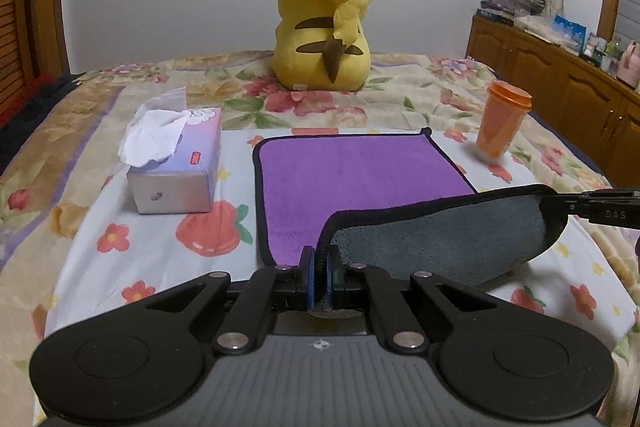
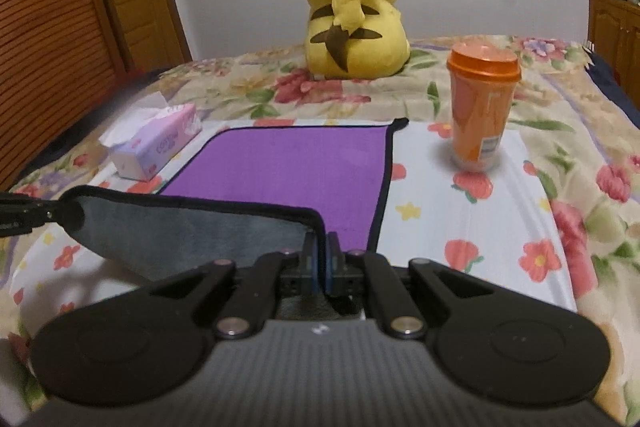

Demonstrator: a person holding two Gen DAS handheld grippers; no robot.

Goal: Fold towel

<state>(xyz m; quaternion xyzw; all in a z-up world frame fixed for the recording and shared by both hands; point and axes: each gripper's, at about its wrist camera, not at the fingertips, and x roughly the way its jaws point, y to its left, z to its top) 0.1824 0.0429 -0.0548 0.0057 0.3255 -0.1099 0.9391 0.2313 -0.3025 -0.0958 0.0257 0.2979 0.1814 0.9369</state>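
Here the towel (image 1: 360, 179), purple on top with a grey underside and a dark hem, lies on the bed (image 1: 72, 131) over a white flowered sheet, its far half flat and its near edge lifted off the surface so the grey side (image 2: 192, 227) faces the cameras. The left gripper (image 1: 320, 263) is clamped on the near left corner of that raised edge, the hem pinched between its blue-padded fingers. The right gripper (image 2: 320, 255) is likewise closed on the near right corner, the hem running straight into its closed fingers. Each gripper shows at the side of the other's view as a dark tip at the end of the lifted fold: the right one at the right edge of the left wrist view, the left one at the left edge of the right wrist view. The far hem of the towel lies straight across the sheet, with a small loop at its far right corner. A tissue box (image 1: 176, 163) with a tissue sticking out rests just beside the towel's left edge. An orange lidded cup (image 2: 480, 107) stands upright near the towel's far right corner, apart from it. Beyond the towel, toward the far edge of the bed, a yellow plush toy (image 1: 328, 23) sits with its back to the cameras. A wooden cabinet (image 1: 560, 75) runs along the wall on the right.
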